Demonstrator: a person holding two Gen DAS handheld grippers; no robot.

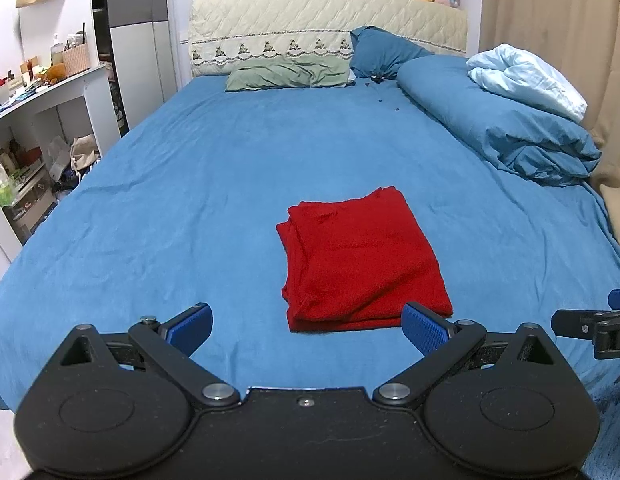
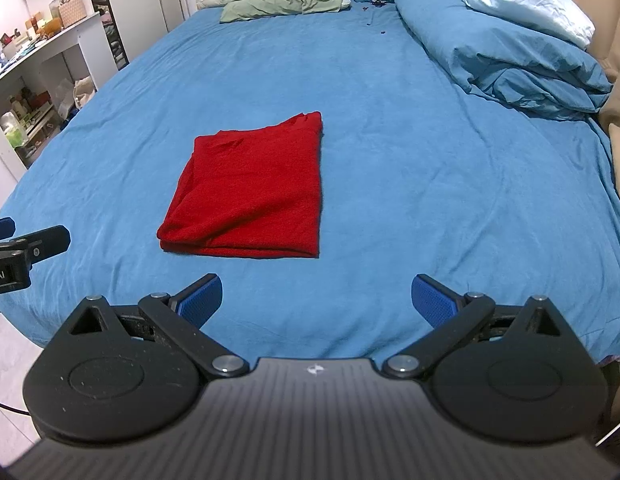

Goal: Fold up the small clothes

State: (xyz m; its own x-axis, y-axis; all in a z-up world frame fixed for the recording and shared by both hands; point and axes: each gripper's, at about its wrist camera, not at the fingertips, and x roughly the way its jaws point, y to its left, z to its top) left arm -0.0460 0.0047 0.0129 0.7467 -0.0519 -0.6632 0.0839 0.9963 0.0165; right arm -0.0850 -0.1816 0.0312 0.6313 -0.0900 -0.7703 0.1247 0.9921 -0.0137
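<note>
A red garment (image 1: 362,264) lies folded into a flat rectangle on the blue bed sheet (image 1: 190,184); it also shows in the right wrist view (image 2: 254,192). My left gripper (image 1: 308,328) is open and empty, hovering just short of the garment's near edge. My right gripper (image 2: 316,300) is open and empty, a little back from the garment's near right corner. Part of the right gripper shows at the right edge of the left wrist view (image 1: 594,330), and part of the left gripper at the left edge of the right wrist view (image 2: 18,252).
A rolled blue duvet (image 1: 510,124) with a pale blue blanket (image 1: 526,80) lies along the bed's right side. Green (image 1: 286,74) and blue (image 1: 382,52) pillows sit at the headboard. White shelves (image 1: 38,128) with clutter stand left of the bed.
</note>
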